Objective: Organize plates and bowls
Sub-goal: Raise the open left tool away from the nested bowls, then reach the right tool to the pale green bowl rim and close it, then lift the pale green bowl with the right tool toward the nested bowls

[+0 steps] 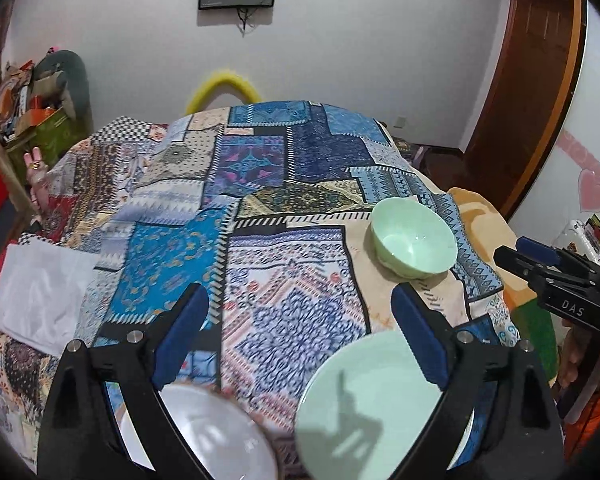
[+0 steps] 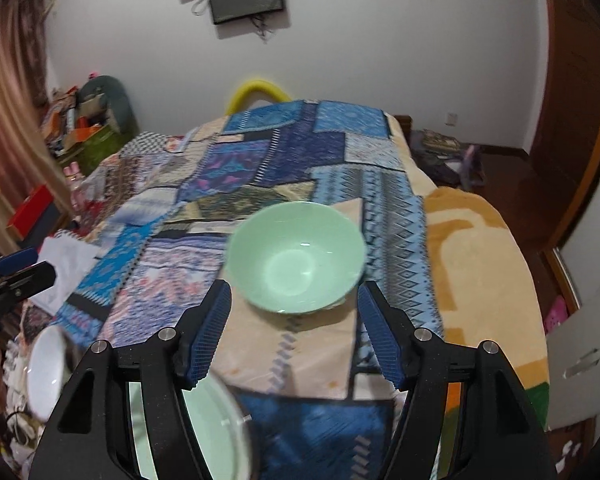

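Through the right wrist camera I saw the green bowl (image 2: 296, 258) sitting upright on the patchwork cloth (image 2: 260, 168), dead ahead at twelve o'clock from the right gripper (image 2: 294, 332). That claw stood spread wide with nothing between its blue pads (image 2: 210, 332); the bowl lay just beyond the fingertips, its near rim roughly level with them, not touched by either. At about seven o'clock, under the left finger, the green plate (image 2: 208, 432) showed at the frame's bottom, and farther out toward eight o'clock the white bowl (image 2: 46, 372) sat near the cloth's edge.

From the left wrist camera the left gripper (image 1: 296, 320) was likewise spread wide and held nothing. The green bowl (image 1: 414, 238) lay at one o'clock from it, beyond the right fingertip and apart from it. The green plate (image 1: 364, 412) rested at five o'clock beneath the right finger, and the white bowl (image 1: 204, 436) at seven o'clock beneath the left finger. The right gripper (image 1: 548, 264) came in at three o'clock, well apart from the bowl.
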